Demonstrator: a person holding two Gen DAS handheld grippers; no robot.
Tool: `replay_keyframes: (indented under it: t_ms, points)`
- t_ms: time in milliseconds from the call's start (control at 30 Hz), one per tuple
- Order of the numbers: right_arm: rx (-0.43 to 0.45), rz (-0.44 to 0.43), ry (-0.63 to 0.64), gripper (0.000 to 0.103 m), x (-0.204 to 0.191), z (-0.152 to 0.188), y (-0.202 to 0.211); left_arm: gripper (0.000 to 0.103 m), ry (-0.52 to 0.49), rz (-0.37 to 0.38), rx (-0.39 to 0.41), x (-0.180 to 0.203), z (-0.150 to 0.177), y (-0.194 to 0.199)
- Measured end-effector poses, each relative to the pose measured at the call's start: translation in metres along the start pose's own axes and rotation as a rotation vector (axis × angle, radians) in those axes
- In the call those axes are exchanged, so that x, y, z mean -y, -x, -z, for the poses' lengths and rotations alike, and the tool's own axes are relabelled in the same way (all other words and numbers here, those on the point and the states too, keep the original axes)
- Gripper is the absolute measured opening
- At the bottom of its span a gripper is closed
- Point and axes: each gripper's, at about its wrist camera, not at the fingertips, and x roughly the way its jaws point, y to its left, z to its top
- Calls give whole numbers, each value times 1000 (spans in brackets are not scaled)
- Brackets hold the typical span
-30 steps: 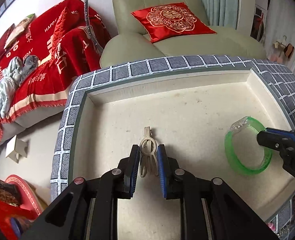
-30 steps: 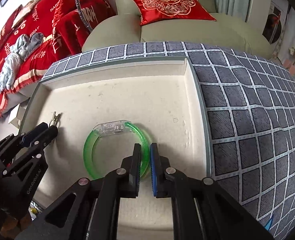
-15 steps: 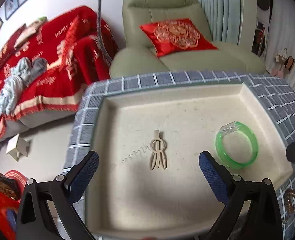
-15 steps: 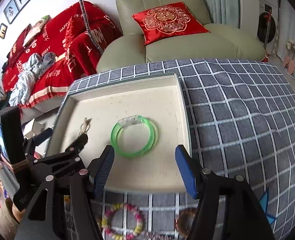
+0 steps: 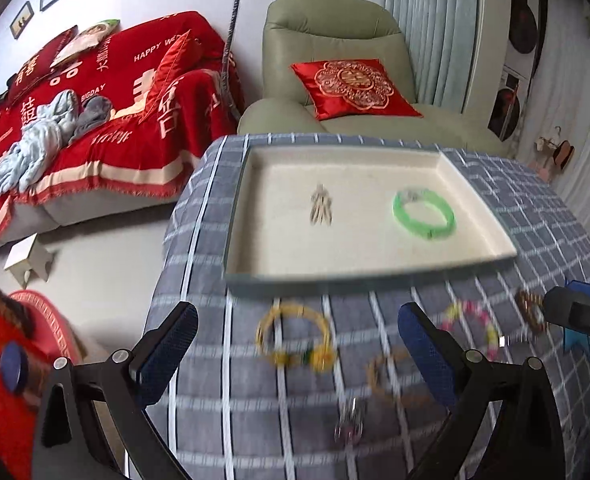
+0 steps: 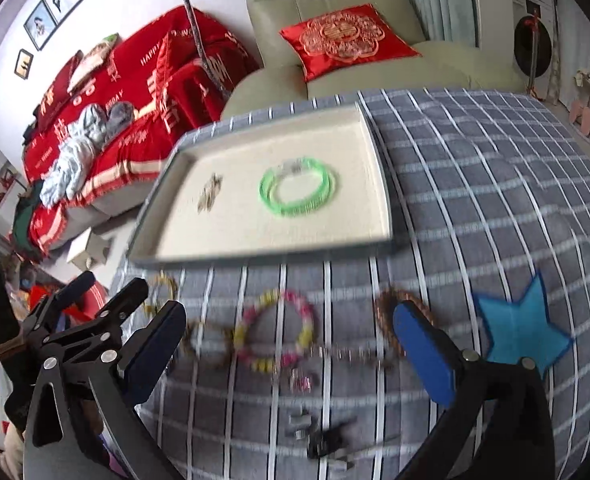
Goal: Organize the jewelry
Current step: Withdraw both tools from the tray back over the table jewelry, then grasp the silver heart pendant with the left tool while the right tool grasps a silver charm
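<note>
A cream tray (image 5: 375, 270) on the checked cloth holds a beige hair clip (image 5: 321, 210) and a green bangle (image 5: 423, 214). My left gripper (image 5: 295, 320) hangs open above the cloth in front of the tray, over a yellow bead bracelet (image 5: 295, 336), touching nothing. My right gripper (image 6: 289, 316) is to its right with jaws still opening and nothing pressed between them. Below it lie a pink-and-yellow bracelet (image 6: 275, 332), a brown bead bracelet (image 6: 391, 312) and a thin chain (image 6: 347, 354). The bangle (image 6: 299, 192) and clip (image 6: 209, 196) lie loose in the tray (image 6: 255, 256).
A blue felt star (image 6: 515, 328) lies on the cloth at the right, small dark clips (image 6: 323, 436) near the front edge. A thin brown bracelet (image 5: 391, 376) and a small pinkish piece (image 5: 349, 428) lie near the left gripper. A green armchair and a red-covered sofa stand behind the table.
Both grippers let go, the left of the hair clip and the right of the green bangle, opened wide and drew back and up out of the tray over the loose jewellery.
</note>
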Motion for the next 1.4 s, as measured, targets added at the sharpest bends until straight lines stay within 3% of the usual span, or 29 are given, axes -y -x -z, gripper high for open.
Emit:
replay_keyframes:
  t_ms: [333, 467, 567, 967, 1033, 1200, 1267, 1333, 1400]
  points:
    - [-93, 11, 46, 102, 0, 35, -13, 103, -53, 4, -72, 4, 43, 2]
    - [-114, 13, 60, 89, -3, 38, -19, 103, -63, 14, -80, 6, 48, 1]
    - [-140, 7, 68, 72, -5, 38, -26, 103, -58, 26, -77, 5, 48, 2]
    - [-173, 64, 196, 67, -22, 37, -47, 101, -79, 61, -140, 13, 53, -16]
    - [-171, 80, 216, 63, -26, 37, -48, 87, -85, 74, -150, 16, 54, -18]
    - [-161, 149, 288, 40, -36, 42, -50, 80, -89, 105, -146, 20, 55, -16]
    - [-157, 157, 295, 32, -37, 42, -49, 65, -104, 117, -138, 23, 56, -14]
    - [-156, 154, 291, 32, -37, 42, -48, 37, -124, 135, -132, 27, 55, -11]
    - [-149, 147, 282, 31, -36, 42, -46, 34, -131, 146, -133, 28, 55, -10]
